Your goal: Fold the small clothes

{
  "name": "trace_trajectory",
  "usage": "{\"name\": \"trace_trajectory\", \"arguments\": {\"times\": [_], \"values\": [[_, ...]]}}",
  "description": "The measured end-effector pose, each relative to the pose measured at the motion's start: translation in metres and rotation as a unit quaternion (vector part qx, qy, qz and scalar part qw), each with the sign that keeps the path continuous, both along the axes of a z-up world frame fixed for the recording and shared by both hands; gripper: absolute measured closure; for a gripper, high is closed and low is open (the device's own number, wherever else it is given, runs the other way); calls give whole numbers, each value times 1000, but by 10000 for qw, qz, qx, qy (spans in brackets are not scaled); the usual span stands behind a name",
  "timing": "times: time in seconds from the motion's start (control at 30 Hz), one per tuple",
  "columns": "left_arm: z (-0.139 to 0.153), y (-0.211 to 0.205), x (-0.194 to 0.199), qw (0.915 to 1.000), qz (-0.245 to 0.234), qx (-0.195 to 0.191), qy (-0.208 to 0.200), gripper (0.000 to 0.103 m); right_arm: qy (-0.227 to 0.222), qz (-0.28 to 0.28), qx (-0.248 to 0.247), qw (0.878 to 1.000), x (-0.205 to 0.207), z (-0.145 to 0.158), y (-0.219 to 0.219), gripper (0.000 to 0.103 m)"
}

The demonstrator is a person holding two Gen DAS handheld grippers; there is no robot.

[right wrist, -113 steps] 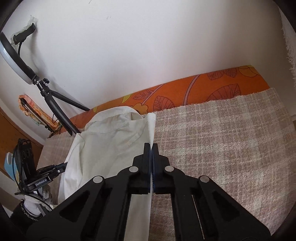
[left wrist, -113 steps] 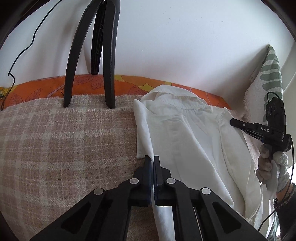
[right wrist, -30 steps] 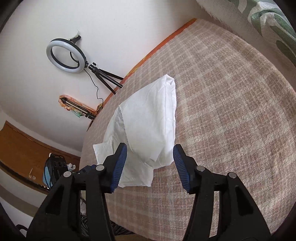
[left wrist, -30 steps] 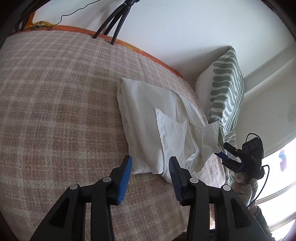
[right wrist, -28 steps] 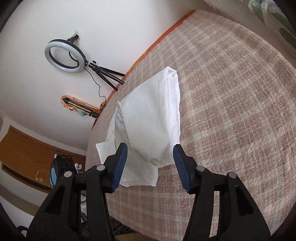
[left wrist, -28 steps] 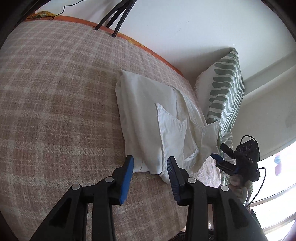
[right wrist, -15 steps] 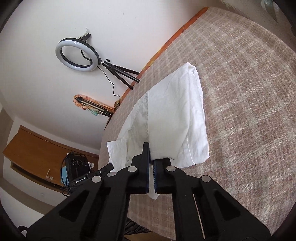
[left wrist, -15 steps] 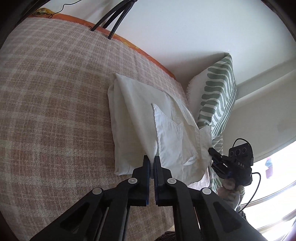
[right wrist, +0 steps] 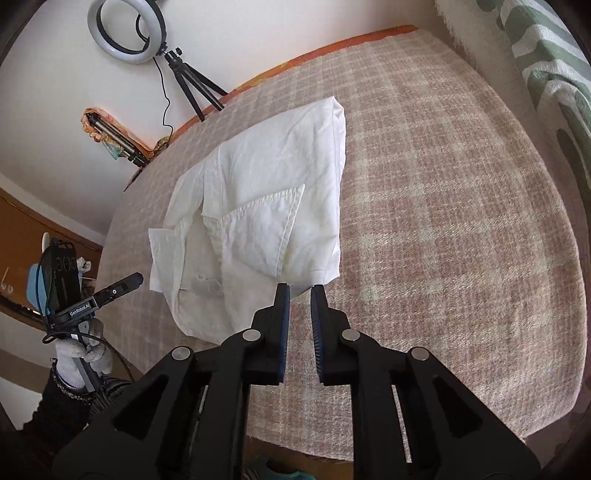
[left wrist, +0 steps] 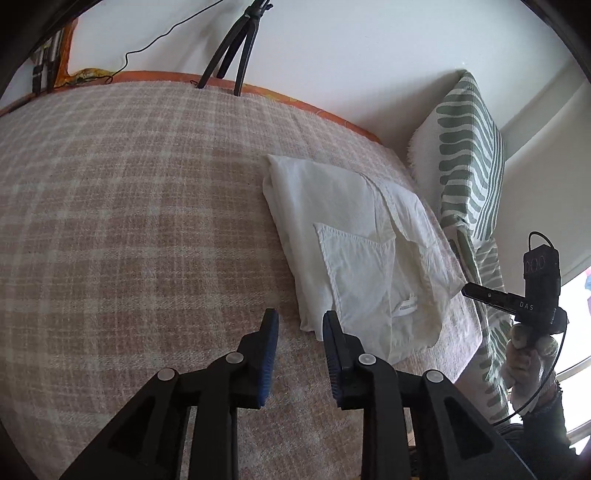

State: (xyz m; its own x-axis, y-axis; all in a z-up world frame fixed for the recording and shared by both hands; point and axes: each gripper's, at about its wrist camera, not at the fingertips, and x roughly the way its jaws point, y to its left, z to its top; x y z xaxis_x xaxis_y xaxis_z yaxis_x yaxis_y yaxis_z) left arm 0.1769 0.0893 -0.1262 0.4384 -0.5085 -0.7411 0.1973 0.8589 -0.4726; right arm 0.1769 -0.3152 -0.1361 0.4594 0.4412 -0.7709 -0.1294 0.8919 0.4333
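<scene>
A white shirt point(left wrist: 354, 243) lies folded on the plaid blanket point(left wrist: 129, 221), with a sleeve cuff laid on top. It also shows in the right wrist view point(right wrist: 266, 206). My left gripper point(left wrist: 299, 321) is open and empty, just short of the shirt's near left corner. My right gripper point(right wrist: 300, 293) is open and empty, just short of the shirt's near right corner. The right gripper shows from the side in the left wrist view point(left wrist: 491, 295), and the left gripper in the right wrist view point(right wrist: 110, 291).
A green-patterned pillow point(left wrist: 469, 155) stands at the right end of the bed, close to the shirt. A ring light on a tripod point(right wrist: 127, 31) stands against the white wall behind. The blanket's near edge point(right wrist: 369, 454) drops off in front.
Both grippers had shut on the shirt's near edge half a second ago. Now both are open and drawn back, and the shirt lies flat.
</scene>
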Motion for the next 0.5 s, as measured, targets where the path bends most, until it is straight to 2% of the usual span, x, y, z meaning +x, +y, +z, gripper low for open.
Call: {"name": "trace_trajectory", "arguments": {"times": [0.1, 0.17, 0.23, 0.37, 0.5], "values": [[27, -5, 2, 9985, 11, 159, -524, 78, -730, -65, 117, 9972, 5, 30, 1, 90], [40, -20, 12, 9969, -58, 208, -761, 77, -999, 9, 213, 9948, 15, 42, 10, 90], [47, -34, 25, 9965, -78, 77, -826, 77, -1162, 158, 241, 9928, 31, 48, 26, 90], [51, -78, 58, 9960, -270, 92, -846, 77, -1174, 527, 279, 9913, 63, 47, 62, 90], [43, -108, 89, 9955, -407, 236, -819, 77, -1199, 792, -143, 9895, 91, 39, 95, 90]]}}
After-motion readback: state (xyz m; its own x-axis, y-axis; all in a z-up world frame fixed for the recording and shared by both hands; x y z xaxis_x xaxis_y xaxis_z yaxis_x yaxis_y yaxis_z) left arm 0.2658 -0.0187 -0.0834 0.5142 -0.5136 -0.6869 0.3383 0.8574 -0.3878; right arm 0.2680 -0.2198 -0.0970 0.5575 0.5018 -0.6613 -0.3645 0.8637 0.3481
